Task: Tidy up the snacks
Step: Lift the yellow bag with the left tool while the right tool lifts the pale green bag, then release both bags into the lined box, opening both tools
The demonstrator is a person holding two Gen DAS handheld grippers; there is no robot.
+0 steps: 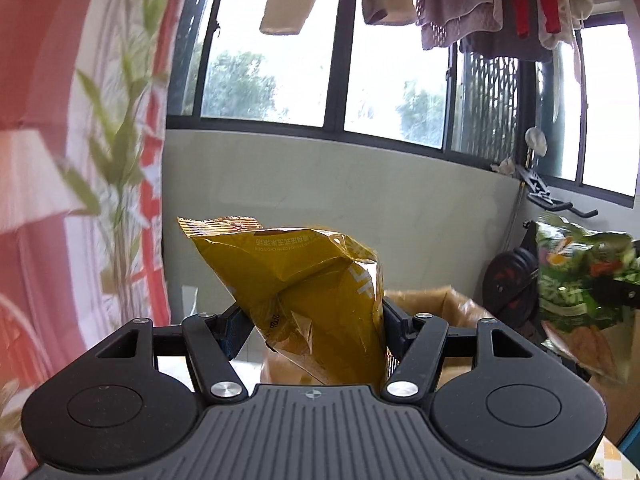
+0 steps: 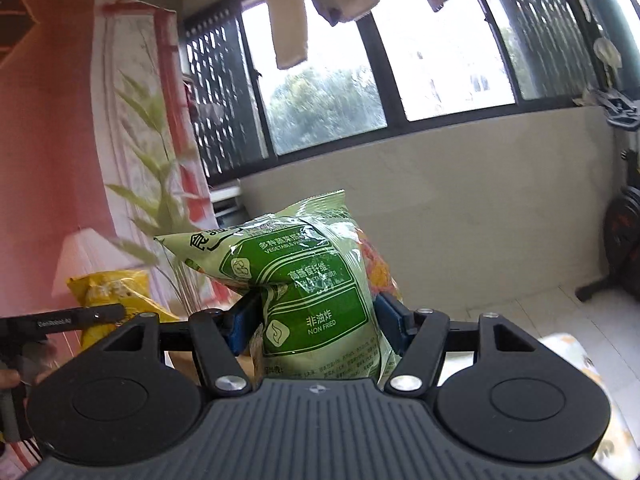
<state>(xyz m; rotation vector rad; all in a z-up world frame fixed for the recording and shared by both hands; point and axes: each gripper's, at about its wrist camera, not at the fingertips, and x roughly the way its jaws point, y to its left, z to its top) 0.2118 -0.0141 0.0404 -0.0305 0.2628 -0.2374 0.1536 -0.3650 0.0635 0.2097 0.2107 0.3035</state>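
Room: balcony window wall with hanging laundry behind.
Left gripper: jaws clamped on crinkled yellow snack bag, upright toward 12 o'clock.
Right gripper: jaws clamped on green vegetable-crisp bag, upright.
Brown cardboard box: just beyond the left jaws, at 1 o'clock; left likely nearer.

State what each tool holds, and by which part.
Left tool: yellow snack bag, pinched at its lower body. Right tool: green snack bag, lower half.

We see laundry hanging above dark-framed windows, a pink curtain with a leafy plant beside it, and an exercise bike against the grey wall.
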